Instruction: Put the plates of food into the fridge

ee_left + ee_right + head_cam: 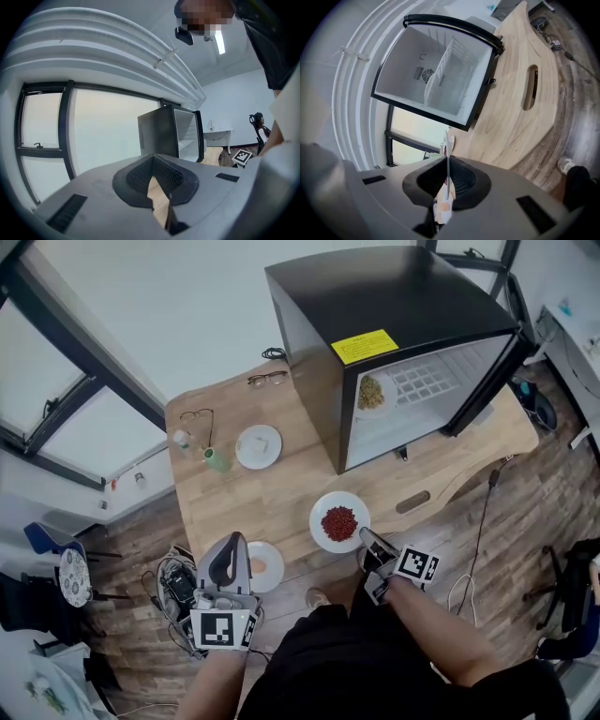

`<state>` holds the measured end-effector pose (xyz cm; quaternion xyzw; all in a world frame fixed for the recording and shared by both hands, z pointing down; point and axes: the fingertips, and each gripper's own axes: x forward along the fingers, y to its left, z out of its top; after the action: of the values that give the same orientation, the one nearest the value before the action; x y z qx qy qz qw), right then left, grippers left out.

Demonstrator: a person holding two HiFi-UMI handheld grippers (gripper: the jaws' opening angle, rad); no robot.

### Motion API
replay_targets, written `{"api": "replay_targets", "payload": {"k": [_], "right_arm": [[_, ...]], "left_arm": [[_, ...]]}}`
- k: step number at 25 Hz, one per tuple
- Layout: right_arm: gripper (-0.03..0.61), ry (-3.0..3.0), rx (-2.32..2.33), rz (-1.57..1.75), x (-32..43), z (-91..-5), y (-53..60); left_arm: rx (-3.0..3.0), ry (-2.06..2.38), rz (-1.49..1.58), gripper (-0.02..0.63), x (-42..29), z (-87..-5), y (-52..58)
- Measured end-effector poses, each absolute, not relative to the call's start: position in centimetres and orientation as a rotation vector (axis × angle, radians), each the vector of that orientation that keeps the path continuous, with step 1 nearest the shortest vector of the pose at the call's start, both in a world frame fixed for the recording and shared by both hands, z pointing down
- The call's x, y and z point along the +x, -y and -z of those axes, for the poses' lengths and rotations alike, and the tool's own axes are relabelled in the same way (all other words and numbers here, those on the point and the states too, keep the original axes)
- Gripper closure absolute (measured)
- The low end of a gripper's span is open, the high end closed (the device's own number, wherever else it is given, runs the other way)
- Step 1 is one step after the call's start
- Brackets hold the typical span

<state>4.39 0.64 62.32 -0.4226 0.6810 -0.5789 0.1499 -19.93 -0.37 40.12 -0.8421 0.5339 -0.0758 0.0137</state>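
Note:
A white plate of red food (339, 521) sits at the front edge of the wooden table (281, 493). My right gripper (367, 539) is shut on its near rim; in the right gripper view the plate (448, 144) shows edge-on between the pads of this gripper (447, 180). The black fridge (375, 324) stands open at the back right, with one plate of food (372, 393) on its shelf. My left gripper (232, 545) hangs at the table's front left corner, jaws together with nothing in them (152, 171), beside a small plate of orange food (265, 565).
Another white plate (259, 446) lies mid-table on the left, with a green cup (217, 459) and two pairs of glasses (268, 379) (197, 415) behind it. The table has a slot (412, 502) near the fridge door (487, 381). Cables lie on the floor.

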Motion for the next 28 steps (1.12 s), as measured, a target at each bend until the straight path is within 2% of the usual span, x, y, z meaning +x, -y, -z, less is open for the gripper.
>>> {"api": "replay_targets", "payload": {"k": [20,28], "right_arm": [[0.545,-1.875,-1.317,1.450,16.9,-55.7,4.2],[0.545,-1.835,-1.361,1.356,21.0,-52.6,7.9]], "left_arm": [[-2.637,-1.543,0.110,0.609,-11.3,-36.2,5.2],[-2.610,-1.534,0.085,0.609,-9.9,-34.7,7.9]]}}
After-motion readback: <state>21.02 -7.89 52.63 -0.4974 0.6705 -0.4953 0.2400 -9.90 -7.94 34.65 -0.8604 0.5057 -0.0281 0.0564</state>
